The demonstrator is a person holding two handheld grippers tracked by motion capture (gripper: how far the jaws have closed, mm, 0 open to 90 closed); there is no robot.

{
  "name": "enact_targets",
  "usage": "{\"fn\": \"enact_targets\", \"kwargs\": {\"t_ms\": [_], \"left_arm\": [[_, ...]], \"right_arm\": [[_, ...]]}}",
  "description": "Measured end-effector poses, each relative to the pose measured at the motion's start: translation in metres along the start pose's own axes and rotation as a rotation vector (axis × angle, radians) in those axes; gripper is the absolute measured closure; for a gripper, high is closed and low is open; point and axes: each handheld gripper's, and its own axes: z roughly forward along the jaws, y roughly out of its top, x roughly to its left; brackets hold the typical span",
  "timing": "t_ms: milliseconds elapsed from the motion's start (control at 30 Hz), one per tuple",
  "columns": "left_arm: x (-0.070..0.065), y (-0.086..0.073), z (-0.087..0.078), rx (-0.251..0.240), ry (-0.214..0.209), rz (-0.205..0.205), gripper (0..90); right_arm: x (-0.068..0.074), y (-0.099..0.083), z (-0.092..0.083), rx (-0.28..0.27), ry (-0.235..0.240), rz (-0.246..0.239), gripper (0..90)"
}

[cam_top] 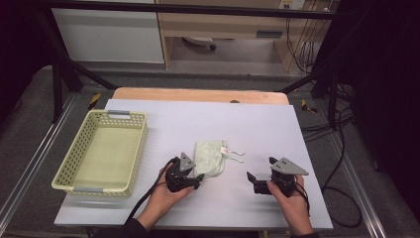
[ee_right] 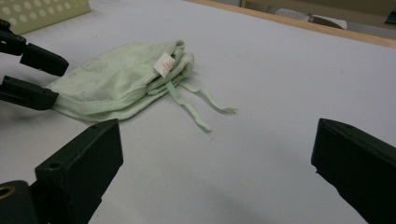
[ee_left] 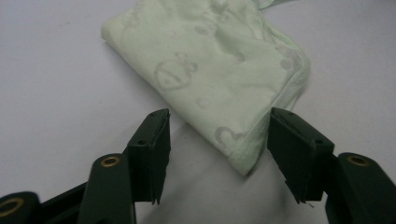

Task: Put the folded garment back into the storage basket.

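Observation:
A folded pale-green cloth (cam_top: 209,157) (ee_left: 210,70) (ee_right: 116,79) with a faint print lies on the white table cover, its white tag (ee_right: 164,64) and two thin ties (ee_right: 196,105) pointing right. My left gripper (cam_top: 199,178) (ee_left: 217,135) rests low at the cloth's near corner. Its jaws stand on either side of that corner with a gap on the left side, so it is open. In the right gripper view the left gripper's fingers (ee_right: 39,59) bracket the cloth's left end. My right gripper (cam_top: 261,168) (ee_right: 215,149) sits to the right of the cloth, wide open and holding nothing.
A pale yellow-green perforated basket (cam_top: 81,144) (ee_right: 46,9) stands at the left of the table with nothing inside it. The white cover (cam_top: 237,124) ends at a wooden edge at the back. Cables trail from both grippers toward the front edge.

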Motion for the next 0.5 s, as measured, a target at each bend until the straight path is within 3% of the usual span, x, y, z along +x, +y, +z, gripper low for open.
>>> {"fn": "enact_targets", "kwargs": {"t_ms": [100,133,267,367,433,500], "left_arm": [[-0.004,-0.001,0.002,0.005,-0.014,0.019,42.0],[-0.005,-0.001,0.002,0.006,-0.020,0.023,49.2],[-0.007,-0.002,0.001,0.004,-0.035,0.032,55.7],[-0.011,-0.002,0.000,0.000,-0.043,0.074,70.6],[-0.011,-0.002,0.000,0.002,-0.054,0.061,79.4],[-0.007,-0.001,0.000,0.004,-0.069,0.044,82.5]], "right_arm": [[0.000,0.000,0.000,0.000,0.000,0.000,2.7],[0.000,0.000,-0.001,0.001,0.000,0.004,2.7],[0.000,0.000,0.000,0.000,0.000,-0.003,2.7],[0.001,0.000,0.000,0.002,0.002,-0.006,2.7],[0.001,0.000,0.000,0.002,0.001,-0.008,2.6],[0.001,0.000,0.000,0.002,0.001,-0.008,2.7]]}}
